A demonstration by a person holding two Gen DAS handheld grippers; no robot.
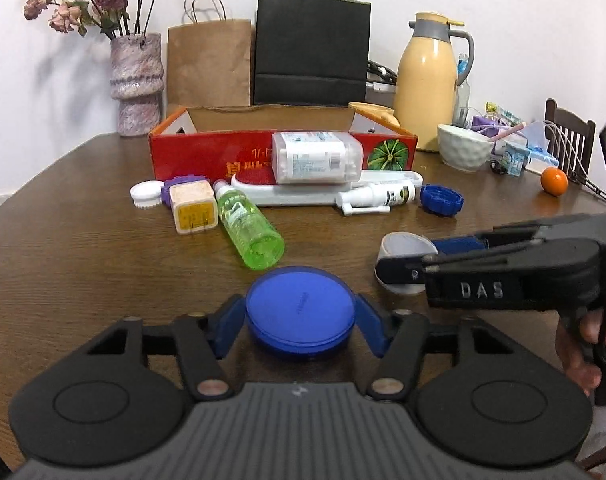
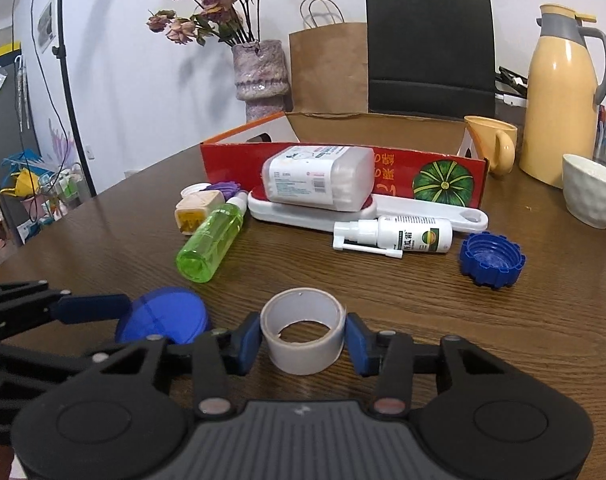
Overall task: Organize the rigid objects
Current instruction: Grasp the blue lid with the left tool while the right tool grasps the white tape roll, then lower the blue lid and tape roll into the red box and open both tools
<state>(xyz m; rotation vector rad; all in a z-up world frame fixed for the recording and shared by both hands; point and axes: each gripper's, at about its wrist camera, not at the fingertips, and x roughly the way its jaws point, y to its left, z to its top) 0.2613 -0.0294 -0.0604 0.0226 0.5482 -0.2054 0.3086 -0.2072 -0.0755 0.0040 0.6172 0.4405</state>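
Rigid objects lie scattered on the wooden table (image 1: 83,240) in front of a red cardboard box (image 1: 207,156), which looks like the likely bin for them. Nearest are two: a blue round case (image 1: 299,312) and a tape roll (image 2: 303,336), both flat on the tabletop, near each other. Left gripper (image 1: 299,320) has its blue pads pressed against opposite sides of the case w/ no gap visible, so it's pinching it. Right gripper (image 2: 303,340) brackets the tape roll, pads touching or v. nearly touching its outer wall on both sides; looks like a grip, but can't tell how firm. Handling, as a guess: case is hard smooth plastic, light, prob. slippery on its curved rim, so hold across the widest part and keep it level. Tape roll is light, a stiff ring but may flex a bit if squeezed hard; the outer wall across the middle is the right spot. Further back, still untouched: green bottle (image 1: 251,232) lying on its side, white spray bottle (image 2: 399,236), blue ridged cap (image 2: 491,260), a yellowish plug block (image 1: 193,208), and a clear swab box (image 1: 317,158) resting on a white tray-like piece. Bottles are round and may roll, so grip mid-body.
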